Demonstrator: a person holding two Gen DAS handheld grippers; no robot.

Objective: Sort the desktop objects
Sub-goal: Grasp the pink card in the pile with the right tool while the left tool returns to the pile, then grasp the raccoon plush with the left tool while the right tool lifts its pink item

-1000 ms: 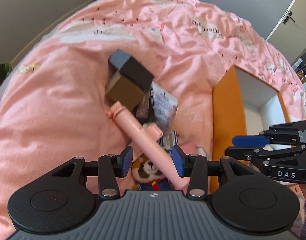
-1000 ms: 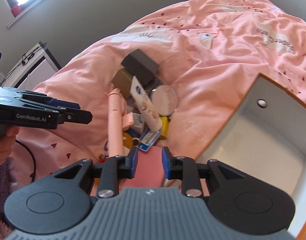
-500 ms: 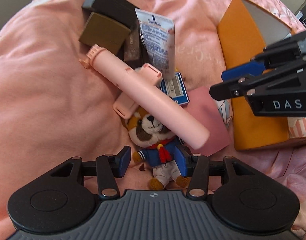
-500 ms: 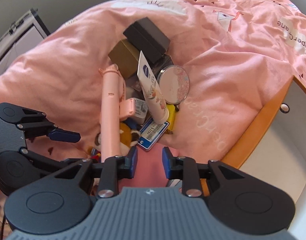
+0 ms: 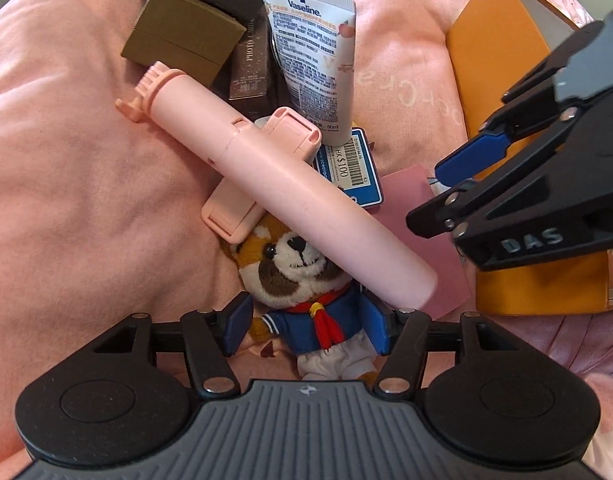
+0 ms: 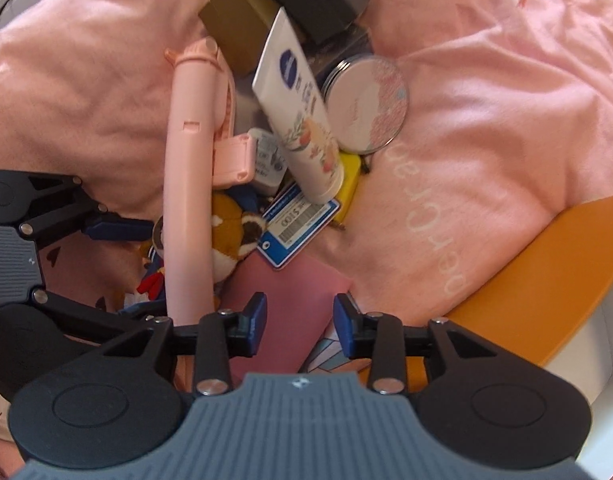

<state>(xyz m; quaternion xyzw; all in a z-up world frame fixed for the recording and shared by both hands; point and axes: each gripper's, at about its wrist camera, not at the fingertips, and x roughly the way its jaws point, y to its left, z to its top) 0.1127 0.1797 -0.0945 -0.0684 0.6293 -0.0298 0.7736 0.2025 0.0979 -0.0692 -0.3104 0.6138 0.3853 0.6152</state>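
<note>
Two boxes (image 5: 184, 36), one tube (image 5: 314, 56)

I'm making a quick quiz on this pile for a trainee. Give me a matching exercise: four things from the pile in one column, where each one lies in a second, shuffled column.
Things:
1. long pink plastic selfie stick
2. white Vaseline tube
3. round pink floral tin
4. plush red panda in a blue sailor top

Places:
A. partly under the stick
B. beside the tube
C. cap end on the blue price tag
D. diagonally across the plush

Pairs: 1-D, 2-C, 3-B, 4-A
</note>
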